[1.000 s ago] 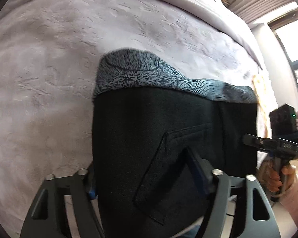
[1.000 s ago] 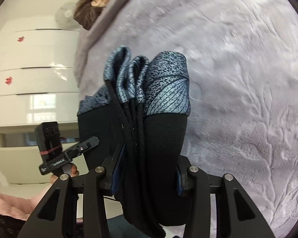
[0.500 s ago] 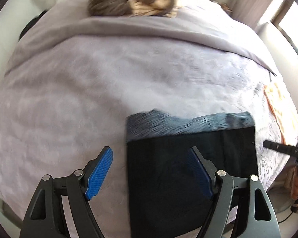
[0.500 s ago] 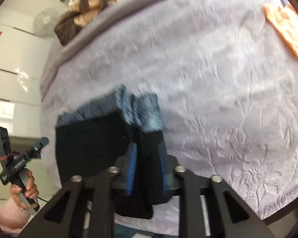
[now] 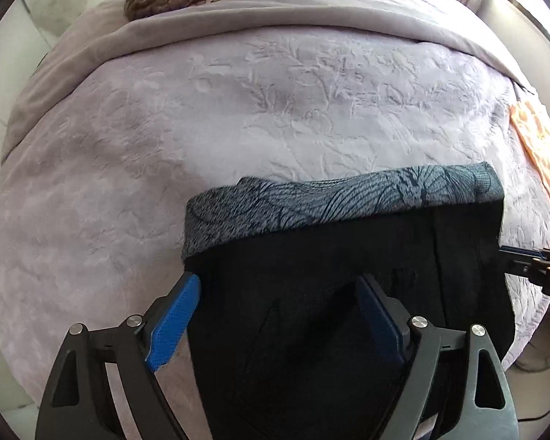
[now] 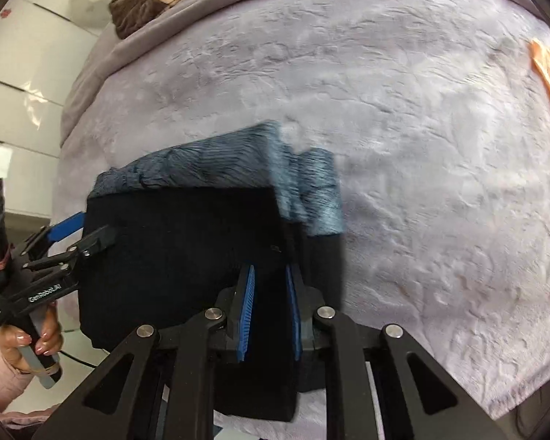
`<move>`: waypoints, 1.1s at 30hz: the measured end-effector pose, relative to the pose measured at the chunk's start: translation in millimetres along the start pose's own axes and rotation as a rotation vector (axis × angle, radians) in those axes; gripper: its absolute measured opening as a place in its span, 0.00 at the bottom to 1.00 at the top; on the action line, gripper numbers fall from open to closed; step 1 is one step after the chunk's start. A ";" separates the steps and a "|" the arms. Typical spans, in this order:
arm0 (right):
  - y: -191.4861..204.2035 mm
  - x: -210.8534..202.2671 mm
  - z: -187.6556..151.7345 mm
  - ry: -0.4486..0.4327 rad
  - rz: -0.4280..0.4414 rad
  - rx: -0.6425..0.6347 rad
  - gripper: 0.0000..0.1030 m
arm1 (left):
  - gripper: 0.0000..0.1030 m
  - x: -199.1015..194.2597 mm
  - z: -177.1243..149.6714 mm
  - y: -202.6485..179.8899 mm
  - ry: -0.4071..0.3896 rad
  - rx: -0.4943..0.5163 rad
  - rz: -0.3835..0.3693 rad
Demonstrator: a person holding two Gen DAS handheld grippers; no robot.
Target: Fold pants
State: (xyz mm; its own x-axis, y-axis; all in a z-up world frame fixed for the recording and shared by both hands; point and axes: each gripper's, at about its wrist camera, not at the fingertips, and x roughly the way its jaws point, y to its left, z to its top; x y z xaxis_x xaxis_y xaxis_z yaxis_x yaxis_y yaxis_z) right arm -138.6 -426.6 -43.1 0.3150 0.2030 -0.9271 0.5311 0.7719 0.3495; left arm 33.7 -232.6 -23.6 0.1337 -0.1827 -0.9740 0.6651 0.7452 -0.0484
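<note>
Left gripper spread open over the pants' left edge — right gripper pinching the stacked right-hand layers.

You are laying the folded pants flat near the bed's front edge — keep the patterned waistband straight while you are easing the right-hand pinch apart.
</note>
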 end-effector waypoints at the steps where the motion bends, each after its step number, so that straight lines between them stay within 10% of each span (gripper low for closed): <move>1: -5.3 -2.4 -1.7 0.007 0.007 0.013 0.21 | 0.84 -1.9 -1.6 0.2 0.008 -0.010 0.002; 19: -0.4 -39.4 -34.5 0.104 0.002 -0.129 0.49 | 0.85 -64.3 -55.2 -52.8 0.017 -0.218 0.092; 22: 7.7 -46.0 -34.3 0.088 0.007 -0.145 0.51 | 1.00 -71.0 -60.6 -55.9 0.011 -0.216 0.098; 33: 55.4 -52.4 -54.0 0.011 -0.054 -0.177 0.88 | 1.00 -82.8 -75.8 -30.9 0.000 -0.158 0.116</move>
State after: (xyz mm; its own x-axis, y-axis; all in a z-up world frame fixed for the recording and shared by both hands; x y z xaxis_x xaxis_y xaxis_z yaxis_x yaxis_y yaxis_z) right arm -168.2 -362.0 17.6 0.2812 0.1644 -0.9455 0.4002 0.8754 0.2712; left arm -53.7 -191.9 41.8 0.2024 -0.0895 -0.9752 0.5214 0.8528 0.0300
